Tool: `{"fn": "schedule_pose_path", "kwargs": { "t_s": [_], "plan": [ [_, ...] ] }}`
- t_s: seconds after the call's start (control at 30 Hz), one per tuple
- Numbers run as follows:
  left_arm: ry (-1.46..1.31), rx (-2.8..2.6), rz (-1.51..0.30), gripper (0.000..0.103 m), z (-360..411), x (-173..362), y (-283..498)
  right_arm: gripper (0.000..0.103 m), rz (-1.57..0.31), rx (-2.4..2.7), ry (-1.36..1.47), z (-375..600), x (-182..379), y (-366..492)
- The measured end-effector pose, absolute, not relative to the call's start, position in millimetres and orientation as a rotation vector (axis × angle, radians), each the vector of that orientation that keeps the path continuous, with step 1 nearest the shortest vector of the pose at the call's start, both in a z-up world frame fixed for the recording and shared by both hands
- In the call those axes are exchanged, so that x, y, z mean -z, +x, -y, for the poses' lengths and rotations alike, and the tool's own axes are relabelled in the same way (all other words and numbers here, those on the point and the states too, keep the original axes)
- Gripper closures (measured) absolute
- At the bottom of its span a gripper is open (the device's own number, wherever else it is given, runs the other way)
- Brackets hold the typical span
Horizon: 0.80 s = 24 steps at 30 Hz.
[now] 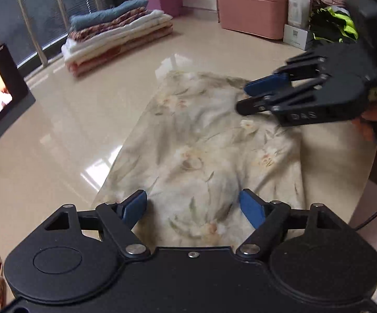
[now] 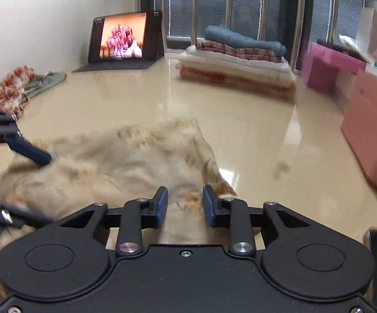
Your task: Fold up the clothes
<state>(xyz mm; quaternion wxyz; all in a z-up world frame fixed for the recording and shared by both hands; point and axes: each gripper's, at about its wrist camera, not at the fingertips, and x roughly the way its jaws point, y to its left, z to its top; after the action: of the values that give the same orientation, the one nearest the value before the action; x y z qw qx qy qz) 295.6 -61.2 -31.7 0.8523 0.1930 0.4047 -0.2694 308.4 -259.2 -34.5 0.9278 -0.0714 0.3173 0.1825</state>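
Glossy beige table (image 1: 58, 130), folded stack (image 1: 115, 39) far left. Floral garment (image 1: 201, 143) lies flat mid-table, partly folded. My left gripper (image 1: 193, 206) and right gripper (image 2: 185, 203) both hover apart, holding nothing. Next I likely pinch an edge and fold over.

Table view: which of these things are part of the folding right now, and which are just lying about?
In the job:
floral garment
left gripper
right gripper

Lying about:
tablet
folded stack
pink boxes
red-patterned cloth
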Motion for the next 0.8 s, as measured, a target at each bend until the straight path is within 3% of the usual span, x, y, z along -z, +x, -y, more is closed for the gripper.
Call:
{"fn": "schedule_pose_path", "kwargs": {
  "t_s": [0.37, 0.47, 0.57, 0.8],
  "plan": [
    [0.482, 0.51, -0.861, 0.023, 19, 21, 303, 0.069, -0.734, -0.435, -0.2, 221, 29, 248],
    [0.54, 0.493, -0.844, 0.023, 14, 11, 299, 0.071, -0.666, -0.469, -0.082, 228, 17, 226],
    [0.507, 0.548, -0.812, 0.022, 16, -4, 289, 0.065, -0.594, -0.384, 0.008, 248, 8, 208],
    [0.482, 0.654, -0.769, 0.022, 59, 2, 272, 0.064, -0.669, -0.288, 0.231, 282, 32, 212]
  ]
}}
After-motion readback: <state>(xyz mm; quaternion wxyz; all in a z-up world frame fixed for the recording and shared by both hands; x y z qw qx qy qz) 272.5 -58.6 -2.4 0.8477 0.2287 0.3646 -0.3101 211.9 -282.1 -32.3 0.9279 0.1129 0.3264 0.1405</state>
